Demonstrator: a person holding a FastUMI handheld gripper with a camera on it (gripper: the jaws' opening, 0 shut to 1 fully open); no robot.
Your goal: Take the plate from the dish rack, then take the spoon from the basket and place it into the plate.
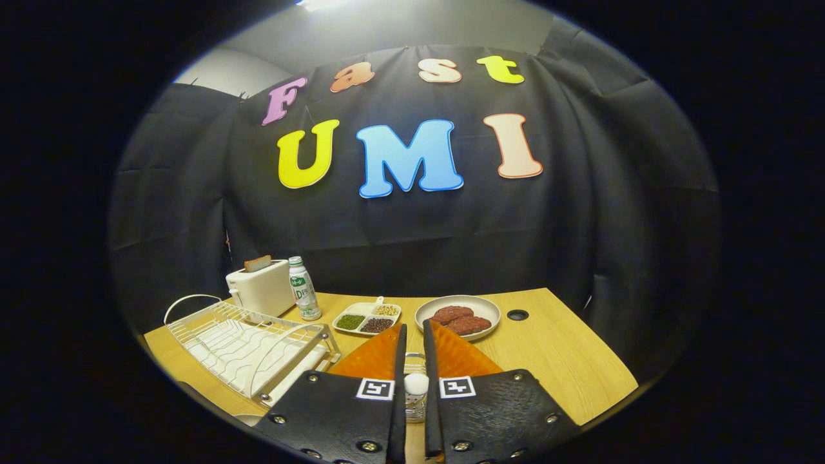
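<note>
My gripper point(414, 361) hangs over the near part of the wooden table point(567, 361), its fingers drawn close with a narrow gap. In that gap sits the white rounded end of the spoon point(416, 384), and both fingers touch it. A wire basket point(416, 407) shows just under it through the gap. The orange plate point(461, 357) lies flat on the table below and just ahead of the fingers, showing on both sides of them. The white wire dish rack point(245, 348) stands to the left of the fingers, with no plate in it.
Beyond the rack stand a white toaster point(261, 287) with toast in it and a bottle point(303, 289). A divided tray of beans point(367, 318) and a pale plate with meat patties point(459, 317) lie beyond the fingertips. A round hole point(517, 314) is in the tabletop to the right.
</note>
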